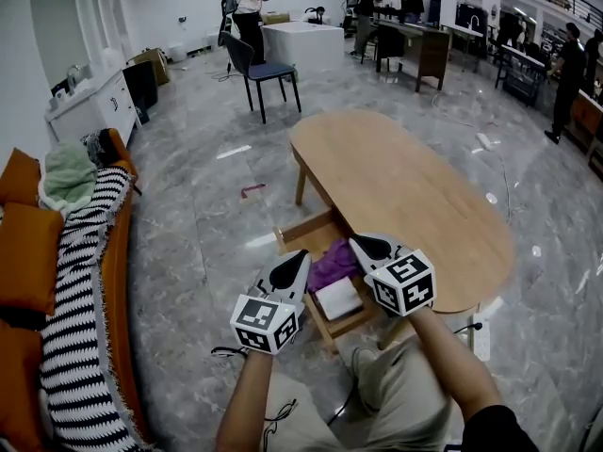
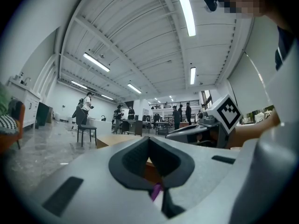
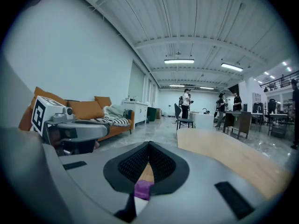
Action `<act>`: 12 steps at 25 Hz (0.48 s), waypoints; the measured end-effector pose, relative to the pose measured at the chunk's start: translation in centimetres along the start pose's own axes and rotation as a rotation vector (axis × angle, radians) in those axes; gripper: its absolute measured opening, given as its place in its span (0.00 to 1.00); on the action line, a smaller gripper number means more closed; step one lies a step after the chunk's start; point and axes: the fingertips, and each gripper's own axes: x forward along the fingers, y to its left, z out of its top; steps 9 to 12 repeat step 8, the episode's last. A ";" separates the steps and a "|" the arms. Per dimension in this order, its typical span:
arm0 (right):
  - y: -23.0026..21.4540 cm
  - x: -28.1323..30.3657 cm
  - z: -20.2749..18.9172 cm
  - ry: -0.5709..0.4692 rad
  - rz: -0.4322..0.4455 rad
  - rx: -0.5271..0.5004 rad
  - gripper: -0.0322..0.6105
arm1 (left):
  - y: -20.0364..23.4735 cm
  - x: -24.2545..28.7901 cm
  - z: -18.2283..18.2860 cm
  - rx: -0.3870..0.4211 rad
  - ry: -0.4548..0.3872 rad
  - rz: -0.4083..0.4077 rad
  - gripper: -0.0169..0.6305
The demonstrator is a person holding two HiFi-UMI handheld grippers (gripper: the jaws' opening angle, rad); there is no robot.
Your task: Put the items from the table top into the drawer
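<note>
Matt wood table (image 1: 415,186) & drawer (image 1: 300,230), soft purple cloth (image 1: 332,264), glossy stone floor (image 1: 203,210).

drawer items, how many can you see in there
2: a purple cloth mid-drawer, and a white box beside it, nearer the person. More may be hidden.

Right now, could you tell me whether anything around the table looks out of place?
The purple cloth lies crumpled in the open drawer beside a white box, and a small red thing lies on the floor beside the table, too small to name.
</note>
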 end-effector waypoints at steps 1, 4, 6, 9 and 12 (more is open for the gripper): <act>0.0 -0.1 0.0 0.001 0.000 0.000 0.08 | -0.1 0.0 0.0 0.000 0.001 -0.001 0.03; 0.0 -0.1 -0.1 0.004 0.001 -0.004 0.08 | -0.1 0.0 -0.1 -0.002 0.001 0.000 0.03; -0.1 0.1 0.0 0.007 0.004 -0.006 0.08 | 0.0 0.1 -0.1 -0.002 -0.001 0.001 0.03; -0.2 0.2 0.0 0.011 0.006 -0.008 0.08 | 0.1 0.1 -0.1 -0.001 -0.003 0.003 0.03; -0.2 0.2 0.0 0.011 0.006 -0.008 0.08 | 0.1 0.1 -0.1 -0.001 -0.003 0.003 0.03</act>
